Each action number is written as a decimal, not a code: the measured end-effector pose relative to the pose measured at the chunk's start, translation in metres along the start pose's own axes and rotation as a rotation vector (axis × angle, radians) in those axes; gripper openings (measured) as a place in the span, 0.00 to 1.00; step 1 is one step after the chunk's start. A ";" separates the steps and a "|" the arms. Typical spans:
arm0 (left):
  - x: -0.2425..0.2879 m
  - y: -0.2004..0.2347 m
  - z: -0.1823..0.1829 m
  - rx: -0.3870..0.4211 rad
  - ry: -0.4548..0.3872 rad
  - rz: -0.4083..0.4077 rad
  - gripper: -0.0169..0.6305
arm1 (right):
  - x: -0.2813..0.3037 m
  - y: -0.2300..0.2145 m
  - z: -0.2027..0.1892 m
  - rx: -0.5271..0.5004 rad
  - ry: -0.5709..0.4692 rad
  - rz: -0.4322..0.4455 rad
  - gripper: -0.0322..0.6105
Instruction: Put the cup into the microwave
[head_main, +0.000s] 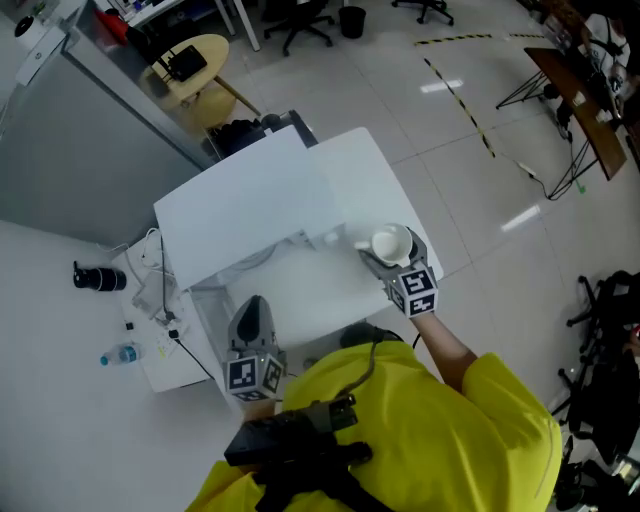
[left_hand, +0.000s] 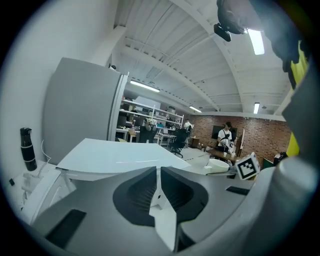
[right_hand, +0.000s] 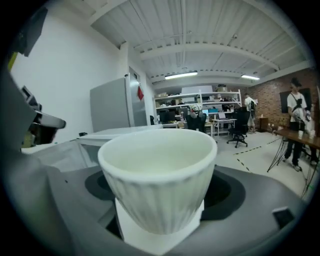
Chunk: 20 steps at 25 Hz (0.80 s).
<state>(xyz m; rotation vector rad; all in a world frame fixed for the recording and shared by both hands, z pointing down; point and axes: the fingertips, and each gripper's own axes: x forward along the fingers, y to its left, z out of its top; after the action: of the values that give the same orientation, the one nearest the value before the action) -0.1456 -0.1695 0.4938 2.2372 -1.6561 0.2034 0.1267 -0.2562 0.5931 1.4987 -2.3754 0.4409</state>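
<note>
A white ribbed cup (right_hand: 159, 172) sits upright between the jaws of my right gripper (right_hand: 160, 205), which is shut on its lower body. From the head view the cup (head_main: 390, 242) and right gripper (head_main: 388, 252) hang to the right of the white microwave (head_main: 255, 210), about level with its top. My left gripper (head_main: 252, 318) is near the microwave's front, low and to the left, with its jaws shut and nothing between them (left_hand: 156, 186). The left gripper view also shows the cup (left_hand: 219, 165) off to the right. I cannot tell whether the microwave door is open.
A black bottle (head_main: 98, 278), a small water bottle (head_main: 120, 354) and cables (head_main: 160, 300) lie on the white table left of the microwave. A grey partition (left_hand: 82, 110) stands behind. A round yellow table (head_main: 195, 65) and office chairs stand on the tiled floor beyond.
</note>
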 end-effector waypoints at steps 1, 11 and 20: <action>-0.005 -0.002 0.005 -0.009 -0.018 -0.008 0.06 | -0.022 0.014 0.010 0.003 0.000 0.014 0.80; -0.085 0.034 0.017 -0.081 -0.128 0.012 0.06 | -0.081 0.173 0.042 -0.035 -0.015 0.237 0.80; -0.128 0.071 -0.006 -0.112 -0.118 0.110 0.06 | 0.024 0.265 0.005 -0.121 0.008 0.398 0.80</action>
<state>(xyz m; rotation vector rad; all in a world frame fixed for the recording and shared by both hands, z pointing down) -0.2520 -0.0710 0.4721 2.1147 -1.8060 0.0059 -0.1238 -0.1698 0.5721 0.9686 -2.6433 0.3788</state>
